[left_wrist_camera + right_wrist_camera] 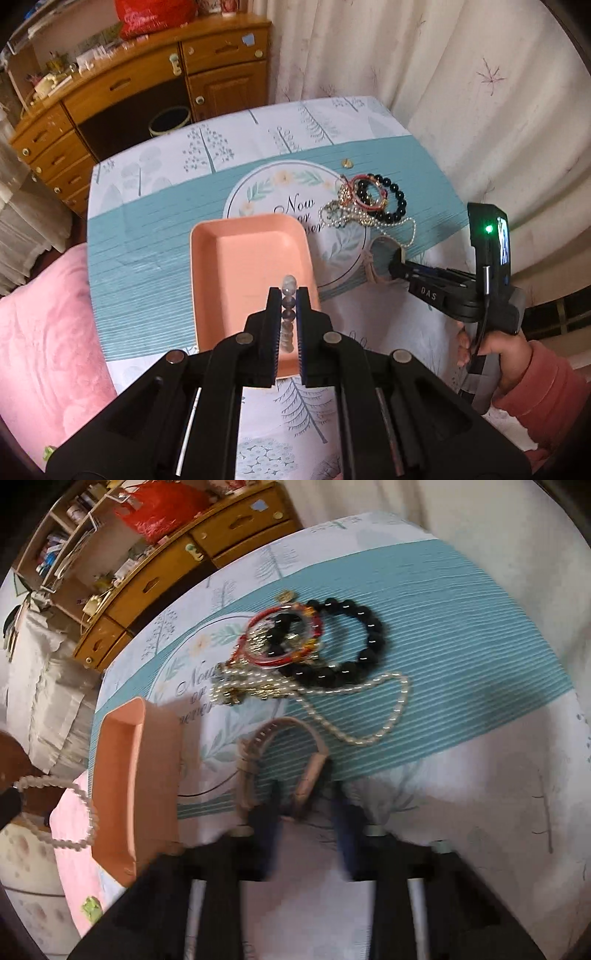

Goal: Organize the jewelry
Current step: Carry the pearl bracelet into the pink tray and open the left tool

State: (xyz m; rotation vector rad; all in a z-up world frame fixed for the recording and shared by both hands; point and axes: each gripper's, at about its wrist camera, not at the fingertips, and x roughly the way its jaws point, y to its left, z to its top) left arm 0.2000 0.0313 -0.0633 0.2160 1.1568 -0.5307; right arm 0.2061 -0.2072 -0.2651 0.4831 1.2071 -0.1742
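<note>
My left gripper (288,295) is shut on a pale beaded bracelet (287,317) and holds it above the near end of a pink tray (240,258). The bracelet also shows in the right wrist view (70,812), hanging left of the tray (136,775). My right gripper (306,794) is open, its fingers either side of one edge of a pink band (280,753) lying on the table. Beyond it lies a tangle: a black bead bracelet (354,646), a red bangle (280,635) and a pearl necklace (369,709). The right gripper also shows in the left wrist view (397,264).
The table wears a teal and white tree-print cloth (155,236). A small gold piece (346,162) lies behind the tangle. A wooden dresser (129,85) stands beyond the table, a curtain (461,74) to the right, a pink blanket (44,332) to the left.
</note>
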